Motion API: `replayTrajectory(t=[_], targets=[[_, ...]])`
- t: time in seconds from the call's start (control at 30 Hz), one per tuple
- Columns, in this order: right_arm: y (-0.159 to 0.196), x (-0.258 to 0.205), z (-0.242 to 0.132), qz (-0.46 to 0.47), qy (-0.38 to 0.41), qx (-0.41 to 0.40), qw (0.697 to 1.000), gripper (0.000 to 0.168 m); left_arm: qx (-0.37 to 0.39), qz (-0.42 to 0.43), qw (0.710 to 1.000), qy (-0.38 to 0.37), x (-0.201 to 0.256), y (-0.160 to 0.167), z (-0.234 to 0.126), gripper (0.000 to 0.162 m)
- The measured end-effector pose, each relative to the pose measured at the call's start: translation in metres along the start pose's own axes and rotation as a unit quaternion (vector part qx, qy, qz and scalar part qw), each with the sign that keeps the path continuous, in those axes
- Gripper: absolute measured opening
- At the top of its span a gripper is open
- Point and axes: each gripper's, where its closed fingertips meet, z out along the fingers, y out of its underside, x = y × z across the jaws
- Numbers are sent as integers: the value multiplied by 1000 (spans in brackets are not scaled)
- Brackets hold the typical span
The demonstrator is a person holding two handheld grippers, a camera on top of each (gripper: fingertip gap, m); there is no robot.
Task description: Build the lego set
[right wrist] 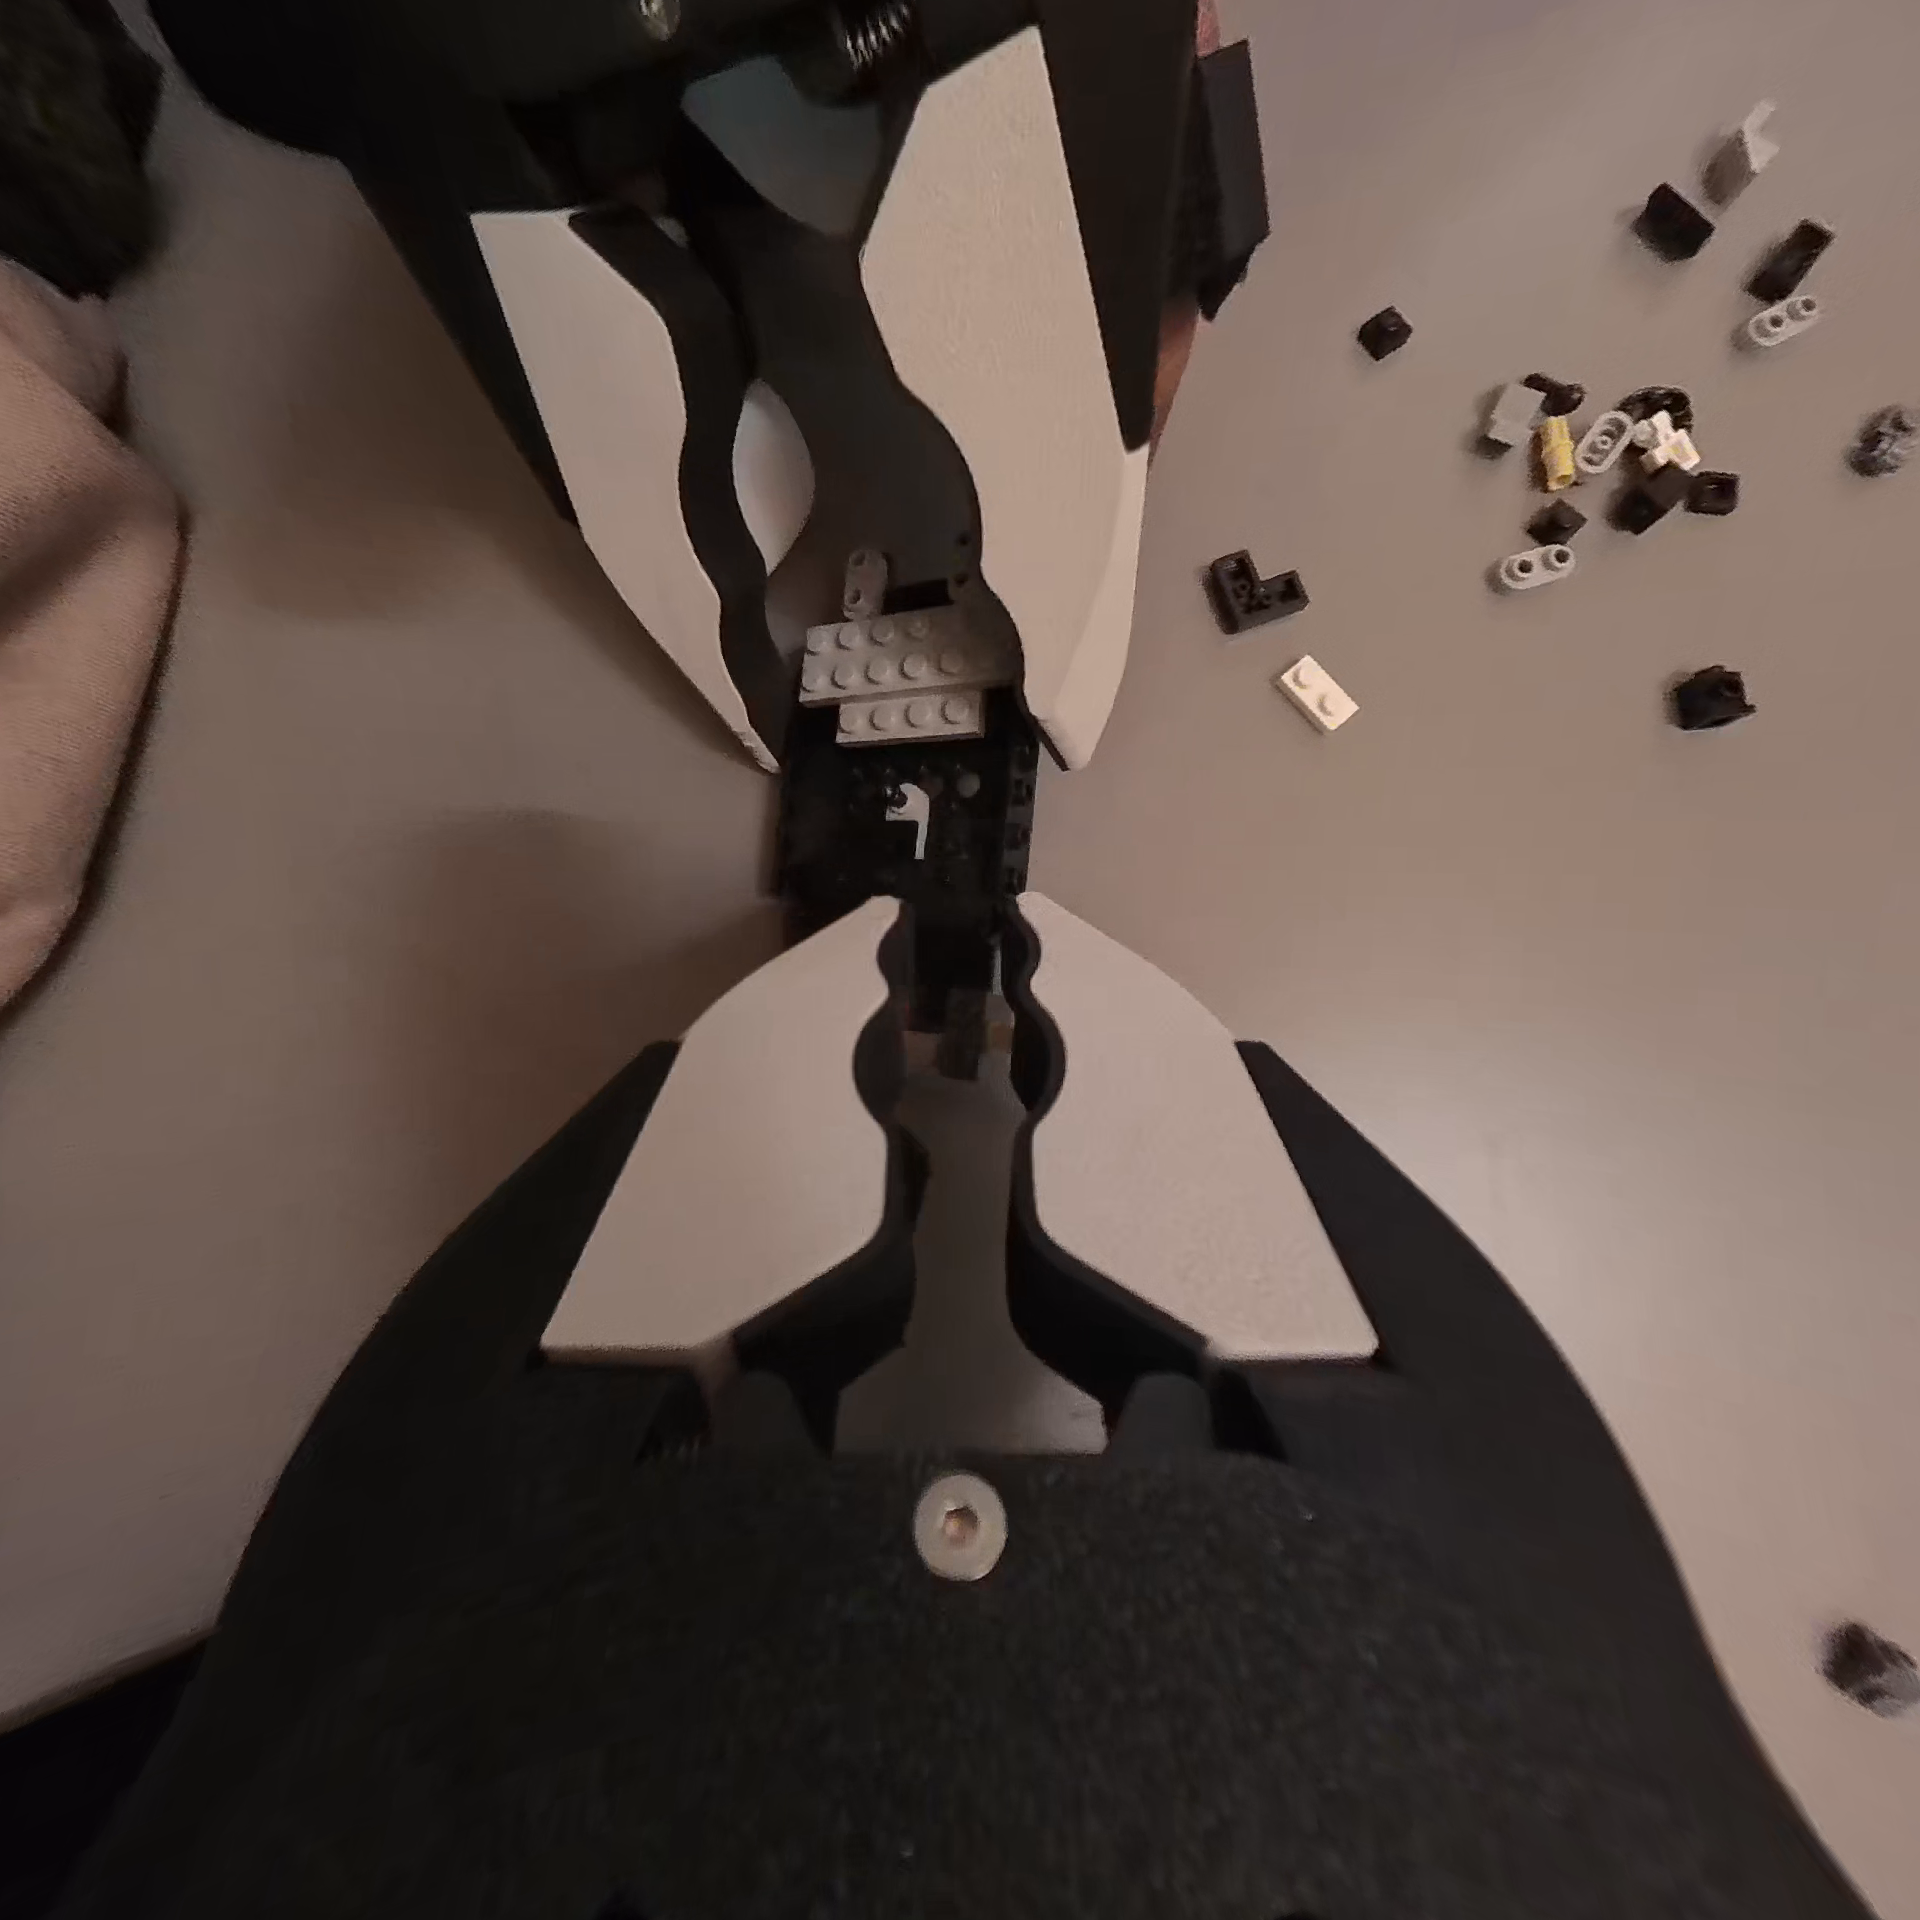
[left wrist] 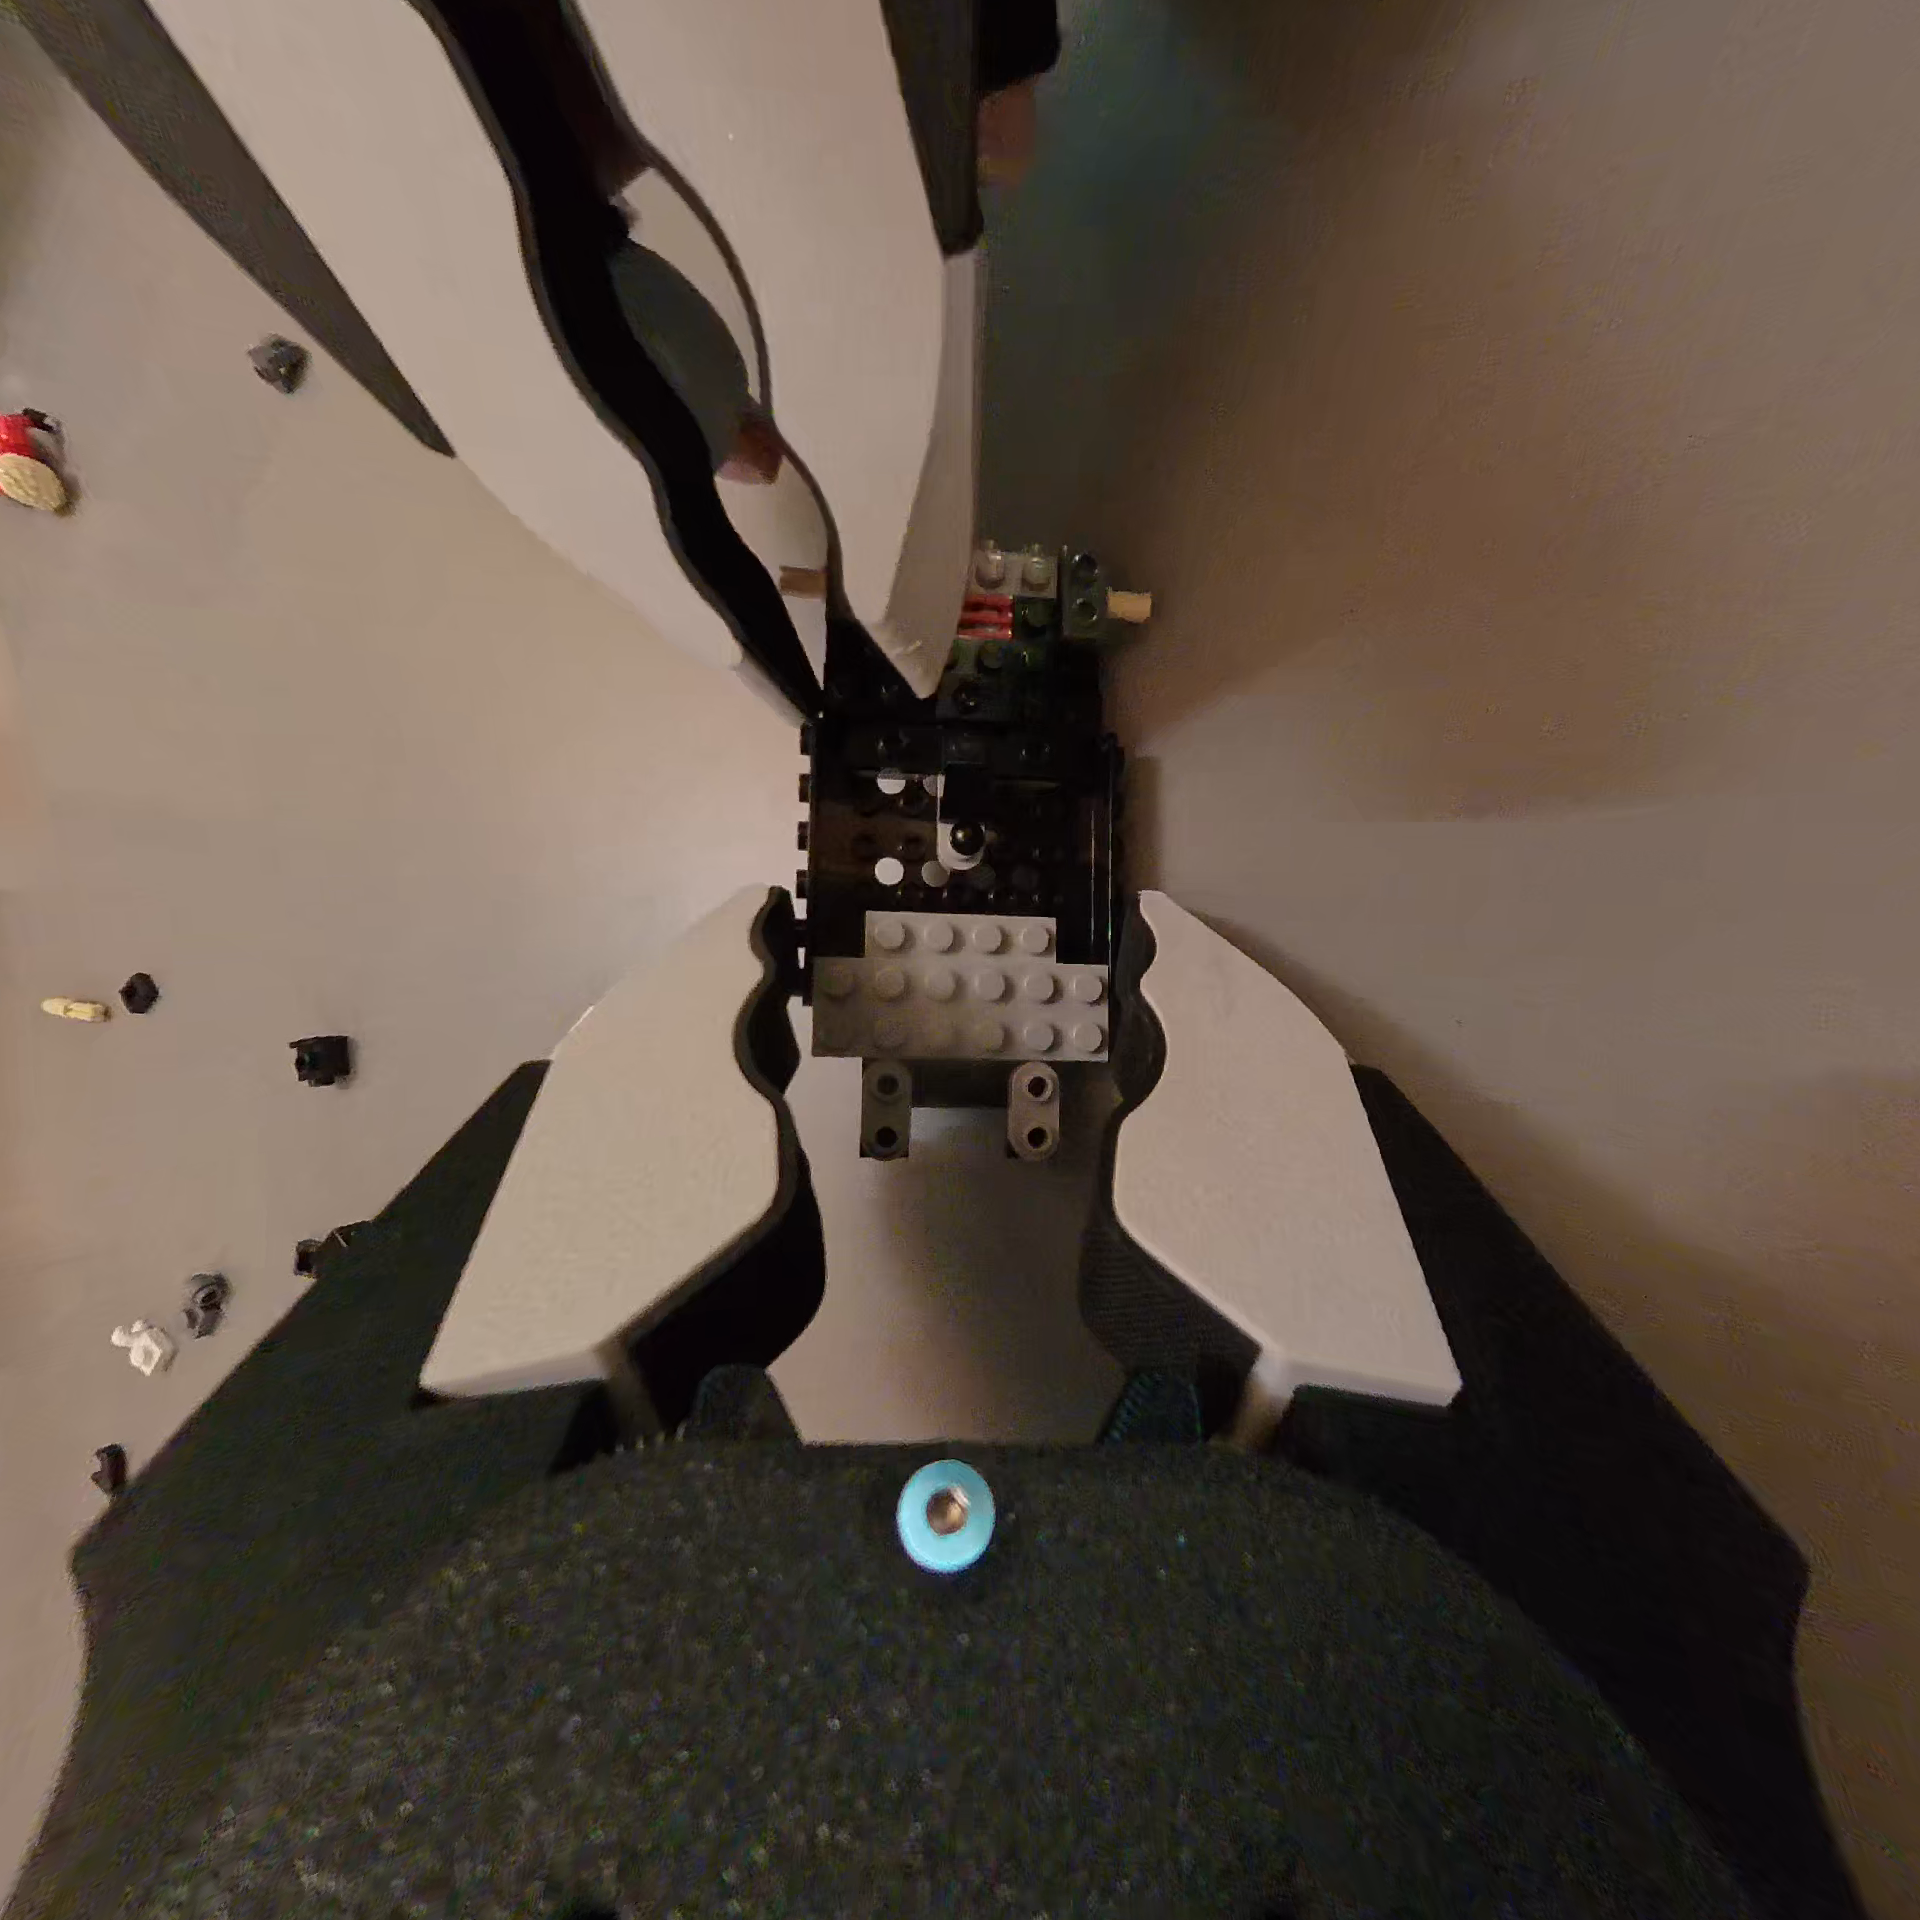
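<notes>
Tabletop: pale grey tabletop (right wrist: 1455, 1039), dimly lit, carrying everything in both views.
Loose pieces, left wrist view: small black, white and tan bits (left wrist: 317, 1060) lie scattered along the left edge, with a red piece (left wrist: 26, 434) beside a round tan one higher up.
Lego build: black lego build (left wrist: 961, 831) with a light grey studded plate (left wrist: 961, 1003) on its near end sits in the middle, held between both grippers; its far end shows red, grey and dark green parts.
Left gripper: left gripper (left wrist: 961, 935) has its jaws pinching the sides of the build at the grey plate end.
Right gripper: right gripper (right wrist: 956, 914) has its jaws closed on the narrow black end of the build, opposite the left one.
Loose pieces, right wrist view: heap of black, grey and yellow parts (right wrist: 1621, 457) lies well to the right, with a white two-stud plate (right wrist: 1316, 693) and a black L-shaped piece (right wrist: 1254, 592) nearer the build.
</notes>
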Motion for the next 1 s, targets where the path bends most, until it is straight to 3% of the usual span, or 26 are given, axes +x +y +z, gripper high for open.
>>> replayTrajectory(t=[0.3, 0.63, 0.67, 0.77, 0.9, 1.0], targets=[[2, 5, 3, -55, 36, -51, 997, 13, 0, -47, 999, 27, 1, 4, 1, 59], [-2, 3, -1, -154, 108, -15, 982, 11, 4, -72, 996, 56, 2, 5, 3, 58], [-7, -2, -2, -170, 113, 5, 979, 0, 1, -83, 995, 58, 1, 6, 3, 59], [-10, -3, -3, -210, 136, 19, 968, 0, 3, -74, 995, 71, 5, 7, 2, 59], [-11, 2, -10, -117, 98, 47, 987, 0, 2, -65, 995, 71, 7, 6, 2, 59], [-5, 6, -9, -52, 59, 31, 996, 17, 2, -54, 997, 55, 4, 5, 2, 59]])
